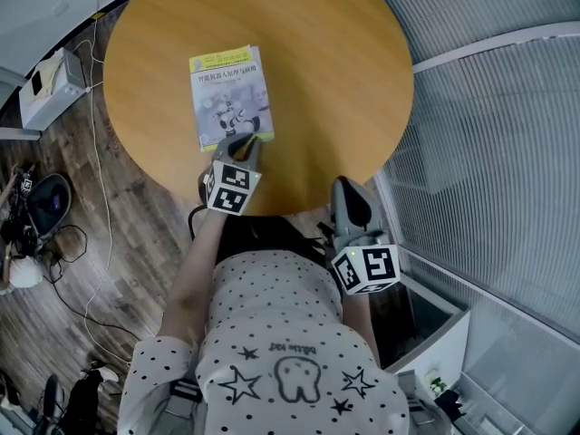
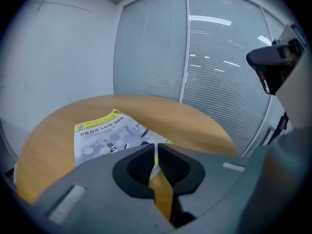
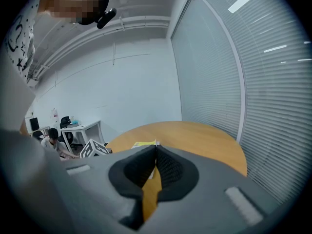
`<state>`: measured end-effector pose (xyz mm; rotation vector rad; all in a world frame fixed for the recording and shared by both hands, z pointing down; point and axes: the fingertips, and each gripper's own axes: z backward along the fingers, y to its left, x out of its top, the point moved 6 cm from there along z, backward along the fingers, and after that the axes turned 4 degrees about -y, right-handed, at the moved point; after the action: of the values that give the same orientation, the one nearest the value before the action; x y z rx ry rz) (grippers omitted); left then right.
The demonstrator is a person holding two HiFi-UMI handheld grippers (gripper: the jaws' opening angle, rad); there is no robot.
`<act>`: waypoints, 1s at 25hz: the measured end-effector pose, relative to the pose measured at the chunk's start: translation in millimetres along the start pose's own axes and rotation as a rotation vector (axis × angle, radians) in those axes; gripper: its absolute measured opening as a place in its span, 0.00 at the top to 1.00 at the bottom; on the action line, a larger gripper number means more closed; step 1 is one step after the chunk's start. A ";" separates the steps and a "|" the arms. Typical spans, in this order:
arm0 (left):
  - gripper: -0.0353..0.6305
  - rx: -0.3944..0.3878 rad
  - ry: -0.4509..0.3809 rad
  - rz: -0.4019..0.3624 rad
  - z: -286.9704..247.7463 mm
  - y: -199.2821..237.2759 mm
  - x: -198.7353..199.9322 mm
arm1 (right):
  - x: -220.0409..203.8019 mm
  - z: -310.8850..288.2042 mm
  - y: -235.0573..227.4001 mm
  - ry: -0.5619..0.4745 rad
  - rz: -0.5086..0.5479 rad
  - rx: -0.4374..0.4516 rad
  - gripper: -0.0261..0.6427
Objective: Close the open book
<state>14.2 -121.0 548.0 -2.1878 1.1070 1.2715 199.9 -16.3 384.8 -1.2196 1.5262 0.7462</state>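
Note:
The book [image 1: 231, 93] lies closed and flat on the round wooden table [image 1: 326, 53], its pale cover with a yellow-green band facing up. My left gripper [image 1: 243, 145] hovers just above the book's near edge, its jaws drawn together to a thin slit with nothing between them. In the left gripper view the book [image 2: 105, 135] shows just beyond the left gripper [image 2: 156, 147]. My right gripper [image 1: 351, 191] rests at the table's near right rim, shut and empty. In the right gripper view, past the right gripper [image 3: 156, 149], part of the book [image 3: 142, 144] shows.
A glass wall with blinds [image 1: 489, 134] runs along the right of the table. On the floor at the left are a white box [image 1: 47, 89] and loose cables [image 1: 95, 198]. A white desk [image 3: 83, 128] with a seated person stands farther off.

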 end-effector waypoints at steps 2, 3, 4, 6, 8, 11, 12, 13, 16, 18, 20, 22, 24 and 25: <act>0.93 0.014 -0.010 0.004 3.1 3.0 3.1 | 0.2 -0.8 0.5 -0.003 0.001 0.006 0.95; 0.93 0.021 -0.018 0.007 4.7 4.5 4.7 | -0.1 -1.1 0.6 -0.005 0.001 0.009 0.95; 0.93 0.028 -0.029 0.011 6.7 6.2 6.7 | -0.5 -1.5 0.8 -0.006 0.002 0.013 0.95; 0.93 0.046 -0.062 0.026 12.3 11.1 12.6 | 0.0 -2.7 2.3 -0.010 0.004 0.020 0.95; 0.93 0.069 -0.106 0.048 20.6 17.7 21.9 | 1.9 -4.9 4.5 -0.016 0.006 0.029 0.95; 0.93 0.105 -0.181 0.068 36.3 27.7 39.2 | 2.5 -8.2 7.1 -0.019 0.008 0.047 0.95; 0.93 0.117 -0.206 0.068 42.6 31.1 45.9 | 3.3 -9.1 8.3 -0.022 0.009 0.054 0.95; 0.93 0.129 -0.232 0.068 49.8 34.5 53.6 | 5.6 -9.8 9.9 -0.027 0.010 0.061 0.95; 0.93 0.169 -0.311 0.072 80.5 43.4 82.5 | 19.2 -7.0 17.0 -0.044 0.016 0.075 0.95; 0.93 0.196 -0.367 0.078 103.2 46.9 101.2 | 27.4 -4.4 20.7 -0.052 0.019 0.082 0.95; 0.93 0.222 -0.415 0.084 117.7 52.2 112.6 | 27.7 -9.2 20.6 -0.059 0.020 0.094 0.95; 0.93 0.250 -0.452 0.085 127.0 59.1 118.0 | 23.0 -18.5 18.6 -0.066 0.019 0.108 0.95; 0.93 0.279 -0.475 0.067 133.2 65.7 119.5 | 16.9 -29.6 15.0 -0.076 0.015 0.118 0.95; 0.93 0.293 -0.480 0.052 136.0 67.9 119.7 | 14.3 -34.4 12.8 -0.081 0.013 0.120 0.95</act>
<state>-80.8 -127.6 379.6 -1.5416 1.0718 1.4497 176.9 -47.9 380.3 -1.0789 1.4920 0.6941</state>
